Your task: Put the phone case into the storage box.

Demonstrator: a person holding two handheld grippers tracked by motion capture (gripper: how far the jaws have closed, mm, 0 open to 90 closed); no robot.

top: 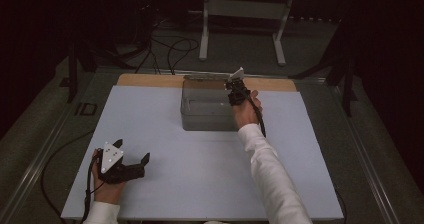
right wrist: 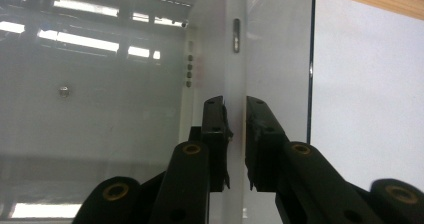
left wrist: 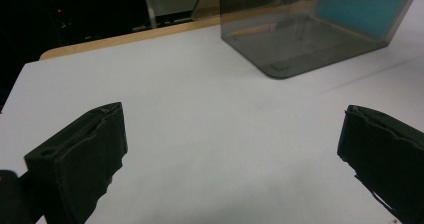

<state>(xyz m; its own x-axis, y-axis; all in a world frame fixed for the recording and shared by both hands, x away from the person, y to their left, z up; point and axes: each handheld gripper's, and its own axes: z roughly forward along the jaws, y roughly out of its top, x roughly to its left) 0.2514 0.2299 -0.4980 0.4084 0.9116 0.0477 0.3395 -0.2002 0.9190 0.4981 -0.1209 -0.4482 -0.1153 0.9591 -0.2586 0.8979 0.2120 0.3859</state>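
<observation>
A smoky see-through box stands open-topped at the back middle of the white table. My right gripper reaches down onto the box's right wall near its far corner. In the right gripper view the two black jaws press on either side of that thin wall, one inside the box and one outside. My left gripper rests low at the table's front left, far from the box, with its jaws spread wide over bare table. The box shows ahead of it, to the upper right.
A strip of bare wood runs along the table's far edge behind the box. Beyond the table stand a metal frame and loose cables on the dark floor. A sleeved forearm crosses the table's right half.
</observation>
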